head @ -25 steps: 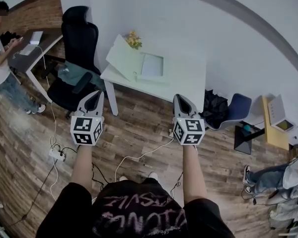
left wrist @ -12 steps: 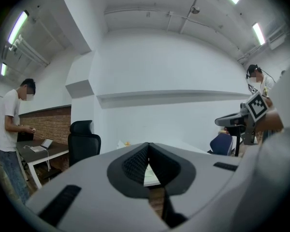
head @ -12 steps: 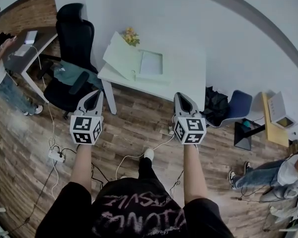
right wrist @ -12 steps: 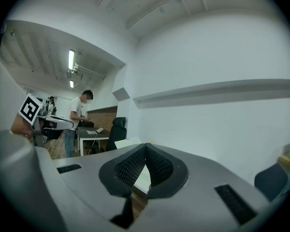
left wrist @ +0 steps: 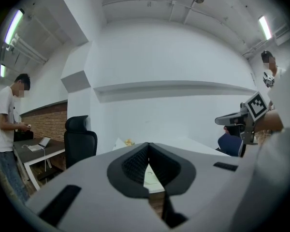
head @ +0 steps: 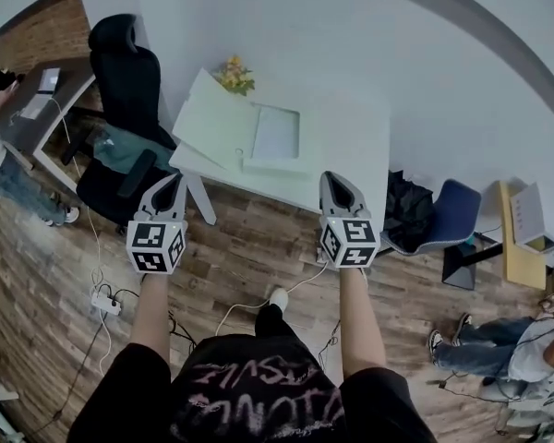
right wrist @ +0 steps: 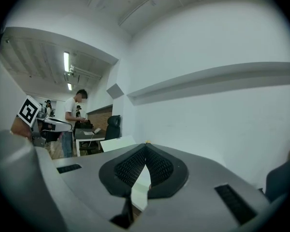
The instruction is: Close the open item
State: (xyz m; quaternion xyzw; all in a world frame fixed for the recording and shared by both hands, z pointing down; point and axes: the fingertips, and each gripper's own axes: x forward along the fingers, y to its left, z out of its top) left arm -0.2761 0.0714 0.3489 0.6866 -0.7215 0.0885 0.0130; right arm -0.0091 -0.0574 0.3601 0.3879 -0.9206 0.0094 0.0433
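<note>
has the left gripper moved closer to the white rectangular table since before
Yes: the left gripper has moved forward toward the white rectangular table; in the head view its tip meets the table's near corner.

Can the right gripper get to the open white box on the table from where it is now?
Probably not yet: the right gripper hangs short of the open box, though nothing blocks the way.

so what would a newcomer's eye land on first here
The left tongs and right tongs fill the foreground of the head view, held out side by side, both shut and empty. Just beyond them stands a white table with a white box lying open on it, lid tilted up. Yellow flowers sit at its far corner and a black office chair stands to its left.
</note>
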